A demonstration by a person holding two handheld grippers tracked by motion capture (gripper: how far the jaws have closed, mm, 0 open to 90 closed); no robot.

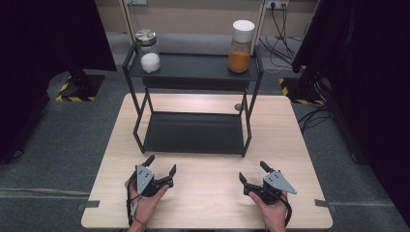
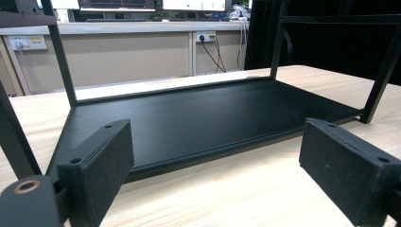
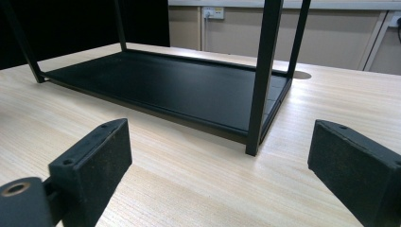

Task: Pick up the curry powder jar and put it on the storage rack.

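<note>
Jars (image 1: 149, 57) are sitting on the rack's top shelf (image 1: 193, 67) while I am holding both the left hand-held gripper (image 1: 160, 166) and the right hand-held gripper (image 1: 253, 173) released on the tabletop (image 1: 208, 193), likely reaching up next.

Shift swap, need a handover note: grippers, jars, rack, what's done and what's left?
Left gripper: open, holding nothing, low over the table in front of the rack.
Right gripper: open, holding nothing, same stance.
Jar with white contents and jar with orange contents: upright on the rack's top shelf, left and right ends.
Lower shelf: bare.
Done: nothing gripped yet.
Left: probably reaching for the jars.
</note>
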